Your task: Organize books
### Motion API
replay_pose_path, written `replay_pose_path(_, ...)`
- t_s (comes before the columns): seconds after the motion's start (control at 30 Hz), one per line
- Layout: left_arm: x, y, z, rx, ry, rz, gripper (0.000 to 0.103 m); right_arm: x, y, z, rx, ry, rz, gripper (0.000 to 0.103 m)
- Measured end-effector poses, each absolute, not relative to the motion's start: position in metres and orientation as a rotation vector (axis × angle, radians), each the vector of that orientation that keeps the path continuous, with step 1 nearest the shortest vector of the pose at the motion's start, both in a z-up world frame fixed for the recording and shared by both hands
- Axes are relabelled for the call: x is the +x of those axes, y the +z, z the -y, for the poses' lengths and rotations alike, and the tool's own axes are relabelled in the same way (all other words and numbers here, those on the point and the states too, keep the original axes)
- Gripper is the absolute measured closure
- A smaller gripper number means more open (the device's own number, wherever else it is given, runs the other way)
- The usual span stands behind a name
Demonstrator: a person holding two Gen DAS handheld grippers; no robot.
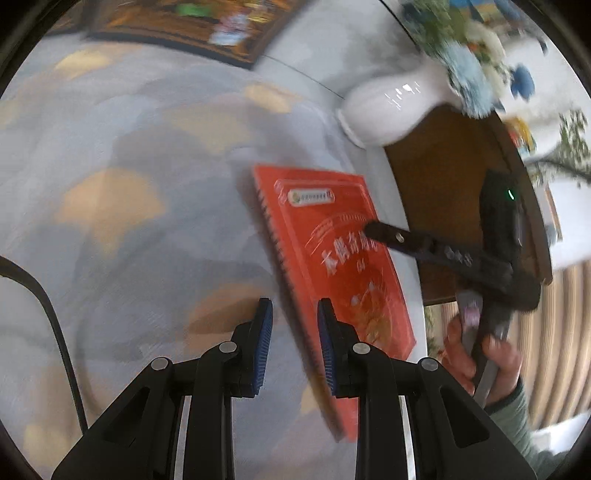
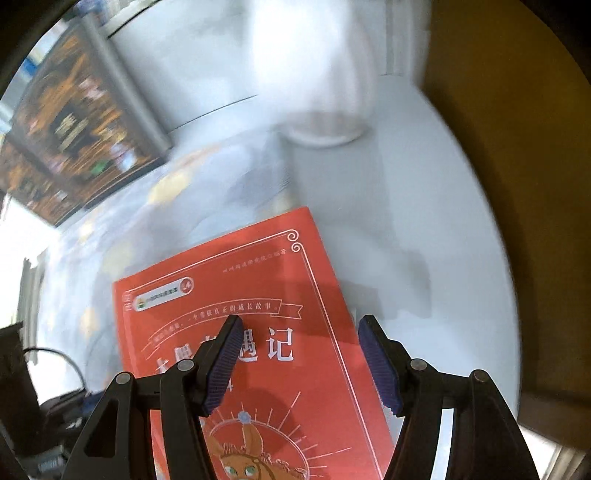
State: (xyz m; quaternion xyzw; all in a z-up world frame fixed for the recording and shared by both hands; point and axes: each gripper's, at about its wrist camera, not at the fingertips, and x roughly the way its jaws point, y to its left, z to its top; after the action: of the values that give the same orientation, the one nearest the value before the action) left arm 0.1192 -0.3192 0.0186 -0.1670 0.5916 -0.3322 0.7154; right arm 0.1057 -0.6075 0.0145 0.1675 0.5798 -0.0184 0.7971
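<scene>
A red book [image 1: 332, 251] with white Chinese lettering lies flat on a pale patterned tablecloth [image 1: 147, 184]. My left gripper [image 1: 295, 310] is open, its jaws either side of the book's left spine edge near the bottom. My right gripper [image 1: 373, 230] reaches in from the right over the cover. In the right wrist view the same book [image 2: 258, 314] lies under my right gripper [image 2: 299, 332], which is open and empty, its jaws straddling the book's right half.
A white vase [image 1: 388, 107] with blue and white flowers stands behind the book, blurred in the right wrist view [image 2: 325, 129]. A brown wooden board [image 1: 443, 184] lies to the right. A dark framed picture [image 1: 177, 29] is at the back. A black cable [image 1: 55, 314] runs on the left.
</scene>
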Motion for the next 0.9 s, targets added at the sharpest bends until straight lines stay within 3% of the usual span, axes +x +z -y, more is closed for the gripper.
replay_pose_path(0.3, 0.081, 0.024, 0.237, -0.361, -0.563, -1.308, 0.08, 0.048, 0.008, 0.48, 0.261, 0.142, -1.301, 0.038)
replay_pose_path(0.43, 0.053, 0.027, 0.197, -0.293, -0.465, -1.298, 0.08, 0.024, 0.012, 0.435, 0.297, 0.264, -1.307, 0.033)
replay_pose_path(0.63, 0.004, 0.023, 0.142, -0.367, -0.398, -1.32, 0.08, -0.015, 0.008, 0.424, 0.375, 0.253, -1.304, 0.035)
replay_pose_path(0.73, -0.017, 0.02, 0.136, -0.378, -0.421, -1.346, 0.08, -0.047, 0.014, 0.424, 0.37, 0.207, -1.27, 0.046)
replay_pose_path(0.8, -0.028, 0.018, 0.139, -0.386, -0.443, -1.352, 0.08, -0.064, 0.016, 0.426, 0.351, 0.157, -1.227, 0.066)
replay_pose_path(0.9, -0.04, 0.017, 0.15, -0.395, -0.462, -1.344, 0.08, -0.089, 0.008, 0.426, 0.358, 0.1, -1.214, 0.069)
